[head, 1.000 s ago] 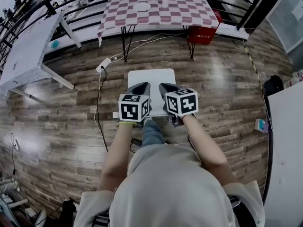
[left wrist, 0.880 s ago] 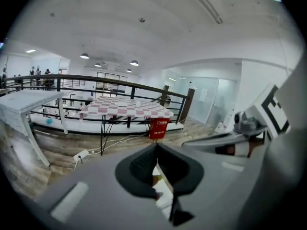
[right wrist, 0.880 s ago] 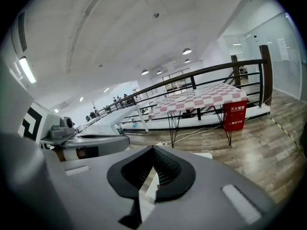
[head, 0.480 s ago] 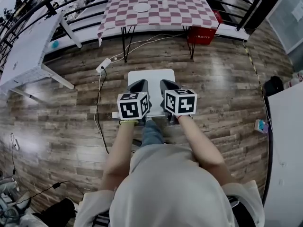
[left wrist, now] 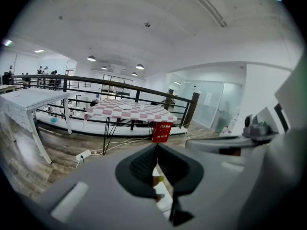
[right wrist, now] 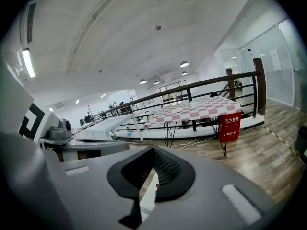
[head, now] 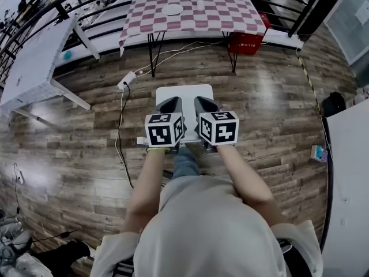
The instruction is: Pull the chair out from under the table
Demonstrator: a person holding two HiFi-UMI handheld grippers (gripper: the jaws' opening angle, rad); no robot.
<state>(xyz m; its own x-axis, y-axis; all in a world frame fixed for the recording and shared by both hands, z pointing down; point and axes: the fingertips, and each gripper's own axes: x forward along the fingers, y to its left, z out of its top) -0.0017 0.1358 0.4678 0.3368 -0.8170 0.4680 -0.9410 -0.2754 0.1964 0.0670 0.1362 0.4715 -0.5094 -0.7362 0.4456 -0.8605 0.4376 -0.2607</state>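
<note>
White chair (head: 184,92) well clear of the checkered table (head: 190,10), left gripper (head: 171,104) and right gripper (head: 203,103) above its near edge, jaws together, empty.

Head view looked steeply down; both low gripper views faced the far checkered table (head: 230,10), which all three shared.

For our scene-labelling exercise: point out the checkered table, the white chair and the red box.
checkered table (head: 225,10), head view, tablecloth top
white chair (head: 184,96), head view, bare seat
red box (head: 248,41), head view, front face
</note>
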